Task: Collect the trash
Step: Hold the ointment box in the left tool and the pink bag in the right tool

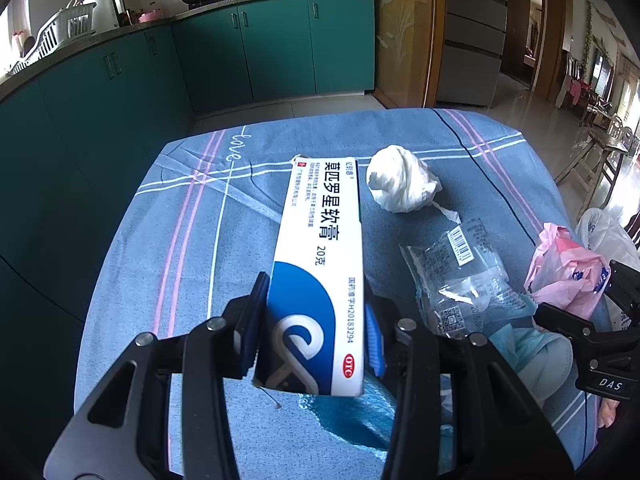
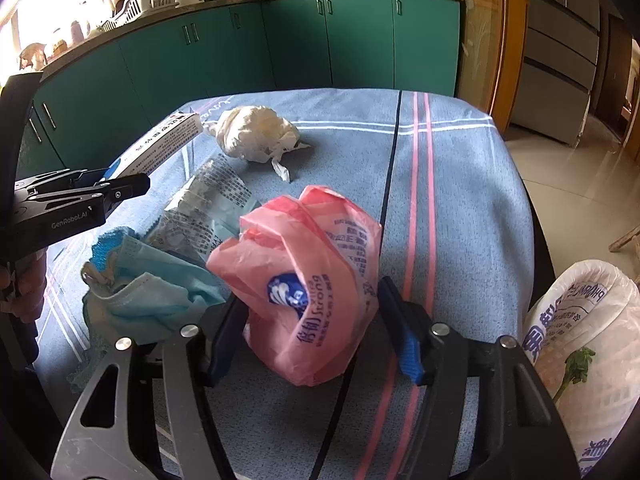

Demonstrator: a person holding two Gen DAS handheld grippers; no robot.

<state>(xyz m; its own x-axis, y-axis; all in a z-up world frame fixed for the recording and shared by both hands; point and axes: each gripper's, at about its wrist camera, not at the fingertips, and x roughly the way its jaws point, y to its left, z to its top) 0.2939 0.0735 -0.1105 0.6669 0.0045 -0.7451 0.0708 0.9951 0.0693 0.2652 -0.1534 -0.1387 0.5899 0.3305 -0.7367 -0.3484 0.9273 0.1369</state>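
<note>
Tablecloth (image 2: 460,184); pink bag (image 2: 316,280) between right gripper (image 2: 316,328)

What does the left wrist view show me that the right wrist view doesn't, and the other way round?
Only the left wrist view: the printed face of the white-and-blue cardboard ointment box clamped by the left gripper, and bright blue mesh netting under it.

Only the right wrist view: the right gripper straddling the crumpled pink plastic bag, and a leafy green sprig on the white plastic bag at the table edge.

Both: crumpled white tissue wad, clear printed wrapper, light blue face mask, blue striped cloth.
</note>
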